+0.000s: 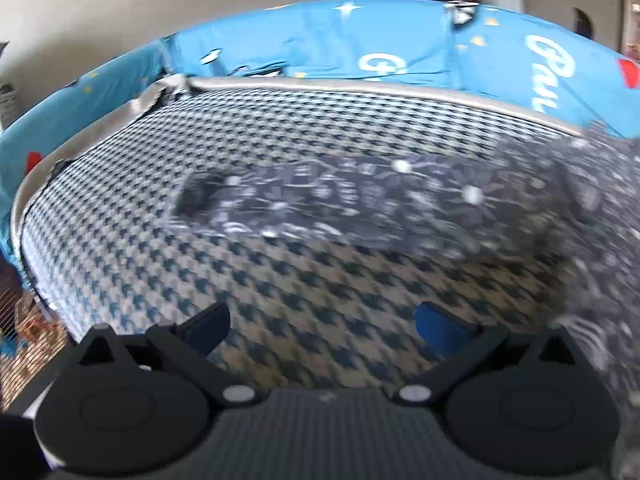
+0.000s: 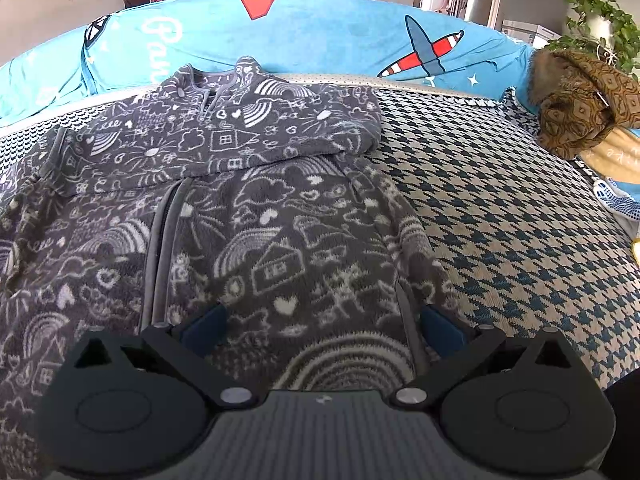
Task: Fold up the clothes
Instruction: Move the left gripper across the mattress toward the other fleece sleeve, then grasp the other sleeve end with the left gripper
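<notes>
Grey fleece [image 2: 224,184] lies partly folded on the houndstooth bed [image 2: 500,208].
Left gripper [image 1: 322,322] and right gripper [image 2: 322,324] gape wide, both empty.

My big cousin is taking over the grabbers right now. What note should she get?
Left gripper: open, holding nothing, hovering over the houndstooth cover; that view is blurry.
Right gripper: open, holding nothing, right above the lower part of the grey doodle-print fleece.
The fleece lies flat on the cover, collar toward the blue sheet. A brown patterned garment sits bunched at the far right.
Done: the right sleeve is folded across the chest.
Left: the other sleeve looks stretched out sideways, so fold it in, then fold the body up. Probably the brown one afterwards.
</notes>
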### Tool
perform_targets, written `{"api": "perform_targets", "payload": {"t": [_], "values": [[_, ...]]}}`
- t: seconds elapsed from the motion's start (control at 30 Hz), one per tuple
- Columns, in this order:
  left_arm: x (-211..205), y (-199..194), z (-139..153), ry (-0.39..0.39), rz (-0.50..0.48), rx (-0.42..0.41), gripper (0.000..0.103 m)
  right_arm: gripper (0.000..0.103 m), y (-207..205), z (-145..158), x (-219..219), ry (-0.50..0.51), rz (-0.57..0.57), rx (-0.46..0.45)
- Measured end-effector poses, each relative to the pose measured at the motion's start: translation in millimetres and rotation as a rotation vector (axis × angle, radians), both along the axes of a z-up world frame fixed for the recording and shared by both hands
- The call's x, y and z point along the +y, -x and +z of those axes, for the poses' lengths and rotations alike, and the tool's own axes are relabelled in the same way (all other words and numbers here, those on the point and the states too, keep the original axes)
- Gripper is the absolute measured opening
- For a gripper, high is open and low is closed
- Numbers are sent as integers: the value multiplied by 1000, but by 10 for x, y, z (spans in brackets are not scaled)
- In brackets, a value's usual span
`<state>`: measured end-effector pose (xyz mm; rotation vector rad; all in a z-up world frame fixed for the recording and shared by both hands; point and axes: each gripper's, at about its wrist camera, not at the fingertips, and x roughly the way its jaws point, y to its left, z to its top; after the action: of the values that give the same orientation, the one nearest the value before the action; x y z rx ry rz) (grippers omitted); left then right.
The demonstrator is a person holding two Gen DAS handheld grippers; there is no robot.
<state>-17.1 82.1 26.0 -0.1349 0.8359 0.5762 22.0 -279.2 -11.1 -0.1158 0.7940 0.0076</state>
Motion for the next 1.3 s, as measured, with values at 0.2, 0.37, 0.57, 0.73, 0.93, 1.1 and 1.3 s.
{"api": "perform_targets", "payload": {"t": [0.2, 0.37, 0.57, 0.73, 0.93, 1.1, 1.3], "values": [[291, -103, 0, 14, 81, 14, 103, 103, 9, -14, 14, 8, 0, -10], [484, -171, -4, 18, 128, 18, 103, 103, 15, -25, 21, 15, 1, -20], [742, -215, -64, 69, 206, 5, 103, 103, 19, -33, 35, 21, 0, -28], [961, -251, -117, 129, 283, -13, 103, 103, 26, -37, 33, 22, 2, -35], [1130, -294, -162, 181, 338, -30, 103, 103, 44, -52, 41, 30, 4, -50], [1245, -385, -198, 191, 353, -26, 103, 103, 55, -62, 55, 37, 4, -63], [1334, -530, -242, 171, 370, -26, 101, 103, 74, -75, 77, 49, 2, -81]]}}
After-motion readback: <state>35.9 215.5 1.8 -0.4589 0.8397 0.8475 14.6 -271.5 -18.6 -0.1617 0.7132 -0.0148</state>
